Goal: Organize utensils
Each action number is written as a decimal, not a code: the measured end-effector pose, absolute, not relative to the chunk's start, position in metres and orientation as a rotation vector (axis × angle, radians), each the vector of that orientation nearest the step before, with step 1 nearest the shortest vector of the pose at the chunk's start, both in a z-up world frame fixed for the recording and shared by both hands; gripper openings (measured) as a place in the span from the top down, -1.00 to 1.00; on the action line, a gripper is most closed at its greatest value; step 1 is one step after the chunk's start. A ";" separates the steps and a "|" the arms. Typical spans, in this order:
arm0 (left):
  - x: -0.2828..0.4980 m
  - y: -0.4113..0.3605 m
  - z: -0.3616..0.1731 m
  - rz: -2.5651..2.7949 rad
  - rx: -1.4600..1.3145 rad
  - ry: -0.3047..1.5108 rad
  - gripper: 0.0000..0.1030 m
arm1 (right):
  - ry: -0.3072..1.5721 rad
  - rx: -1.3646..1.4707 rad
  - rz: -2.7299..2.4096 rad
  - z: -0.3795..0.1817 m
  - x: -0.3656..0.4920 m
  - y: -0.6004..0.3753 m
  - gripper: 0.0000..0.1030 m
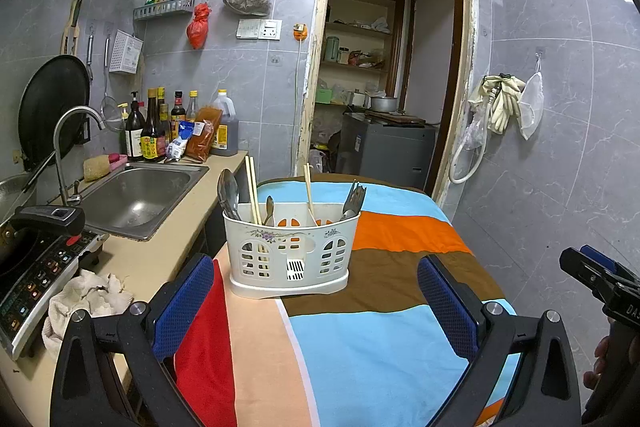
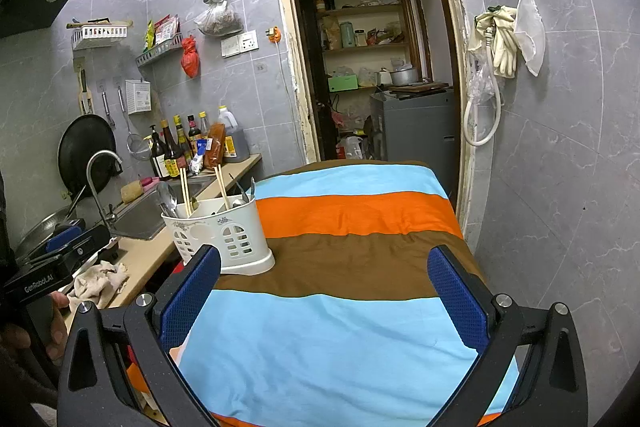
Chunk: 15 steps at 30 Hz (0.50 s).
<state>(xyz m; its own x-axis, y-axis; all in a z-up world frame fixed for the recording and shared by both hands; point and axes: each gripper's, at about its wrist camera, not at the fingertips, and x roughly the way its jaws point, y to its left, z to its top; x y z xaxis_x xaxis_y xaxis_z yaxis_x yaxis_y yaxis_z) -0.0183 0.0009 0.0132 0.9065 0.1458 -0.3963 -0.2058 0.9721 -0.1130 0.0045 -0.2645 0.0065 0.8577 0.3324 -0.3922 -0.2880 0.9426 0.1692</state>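
Observation:
A white plastic utensil caddy (image 1: 290, 255) stands on the striped cloth table (image 1: 360, 339). It holds spoons (image 1: 228, 194), chopsticks (image 1: 253, 190) and forks (image 1: 354, 198), all upright. My left gripper (image 1: 316, 291) is open and empty, its blue pads wide apart just in front of the caddy. My right gripper (image 2: 324, 287) is open and empty over the cloth, with the caddy (image 2: 224, 235) ahead to its left. The right gripper also shows at the edge of the left wrist view (image 1: 600, 279).
A counter on the left carries a steel sink (image 1: 136, 199), a tap (image 1: 66, 147), sauce bottles (image 1: 160, 131), an induction cooker (image 1: 36, 275) and a crumpled rag (image 1: 86, 301). A doorway (image 1: 384, 67) opens behind the table. Gloves hang on the right wall (image 1: 502, 99).

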 end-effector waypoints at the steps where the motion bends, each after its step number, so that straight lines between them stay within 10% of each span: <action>1: -0.018 0.001 0.013 0.182 -0.154 0.397 -0.98 | 0.431 0.106 0.326 0.007 0.004 -0.265 -0.97; 15: -0.018 0.001 0.013 0.183 -0.154 0.399 -0.98 | 0.436 0.108 0.322 0.003 0.007 -0.264 -0.97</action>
